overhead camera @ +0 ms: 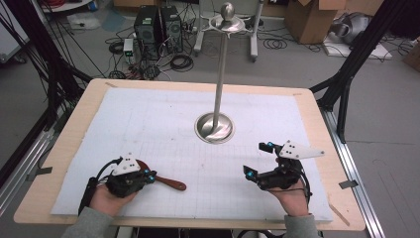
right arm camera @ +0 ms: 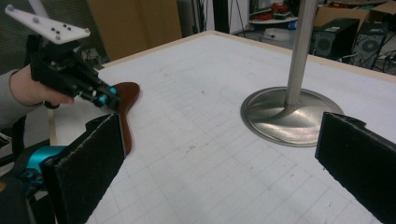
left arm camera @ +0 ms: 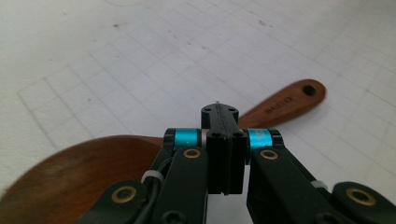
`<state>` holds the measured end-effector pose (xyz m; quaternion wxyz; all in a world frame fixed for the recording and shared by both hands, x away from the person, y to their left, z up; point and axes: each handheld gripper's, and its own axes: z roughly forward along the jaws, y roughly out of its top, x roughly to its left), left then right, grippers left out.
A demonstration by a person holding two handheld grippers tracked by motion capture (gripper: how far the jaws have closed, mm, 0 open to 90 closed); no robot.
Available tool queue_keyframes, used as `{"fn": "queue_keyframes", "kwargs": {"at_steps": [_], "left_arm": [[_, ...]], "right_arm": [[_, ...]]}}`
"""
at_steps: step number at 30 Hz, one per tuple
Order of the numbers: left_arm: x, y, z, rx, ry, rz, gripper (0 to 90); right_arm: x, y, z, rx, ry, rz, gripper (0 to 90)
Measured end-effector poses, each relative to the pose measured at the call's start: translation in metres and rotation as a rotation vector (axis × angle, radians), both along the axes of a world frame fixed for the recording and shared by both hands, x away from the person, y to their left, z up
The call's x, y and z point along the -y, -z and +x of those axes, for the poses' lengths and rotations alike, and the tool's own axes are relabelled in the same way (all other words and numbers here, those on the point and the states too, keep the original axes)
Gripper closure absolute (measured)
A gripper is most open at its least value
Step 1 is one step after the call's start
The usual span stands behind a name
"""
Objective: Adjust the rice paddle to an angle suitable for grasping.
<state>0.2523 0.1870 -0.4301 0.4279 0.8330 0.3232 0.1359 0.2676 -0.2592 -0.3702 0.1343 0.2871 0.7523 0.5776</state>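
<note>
- My left gripper (overhead camera: 148,176) is clenched, its jaws pressed together over the neck of the flat reddish-brown wooden spoon (overhead camera: 168,182). From the left gripper view I judge they pinch it where the bowl narrows into the handle, though the contact itself is hidden under the jaws.
- The spoon lies on the white gridded mat (overhead camera: 163,129): its broad bowl sits just behind and under my left jaws, and its handle, with a small hanging hole at the end, runs out ahead of them.
- My right gripper (overhead camera: 258,161) is released, jaws standing wide with nothing between them, well apart from the spoon.
- Ahead of my right jaws stands the tall polished steel stand with a round base (overhead camera: 214,127).
- Handling, as I judge it: the spoon looks light, stiff and solid, not fragile, but its smooth finish may slip between the pads.
- The neck seems the best hold: narrow enough to clamp and close to the heavier bowl, so the spoon should not swing much.
- A grip at the far handle end would likely let the bowl droop.
</note>
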Motion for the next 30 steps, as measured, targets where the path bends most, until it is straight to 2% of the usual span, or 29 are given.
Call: {"fn": "queue_keyframes", "kwargs": {"at_steps": [4, 10, 15, 23, 27, 28, 29, 30], "left_arm": [[0.011, 0.009, -0.006, -0.034, 0.055, 0.054, 89.6], [0.019, 0.011, -0.002, -0.029, 0.074, 0.083, 89.6], [0.030, 0.010, 0.011, -0.030, 0.067, 0.105, 89.6], [0.049, 0.008, 0.038, -0.034, 0.008, 0.141, 89.6], [0.050, 0.008, 0.049, -0.043, -0.014, 0.114, 89.6], [0.044, 0.007, 0.050, -0.045, -0.017, 0.065, 89.7], [0.044, 0.007, 0.050, -0.045, -0.017, 0.065, 89.6], [0.037, 0.005, 0.052, -0.042, -0.027, 0.033, 89.6]], "right_arm": [[-0.001, -0.002, 0.000, 0.009, -0.010, 0.005, 0.4], [-0.003, -0.002, 0.001, 0.006, -0.019, -0.003, 0.4], [-0.003, -0.002, 0.001, 0.003, -0.018, -0.007, 0.4], [0.002, -0.003, 0.001, 0.002, -0.011, 0.011, 0.4], [0.002, -0.003, 0.001, 0.003, -0.013, 0.010, 0.4], [0.002, -0.003, 0.000, 0.004, -0.015, 0.010, 0.4], [0.002, -0.003, 0.000, 0.004, -0.015, 0.010, 0.4], [0.002, -0.003, 0.000, 0.004, -0.016, 0.009, 0.4]]}}
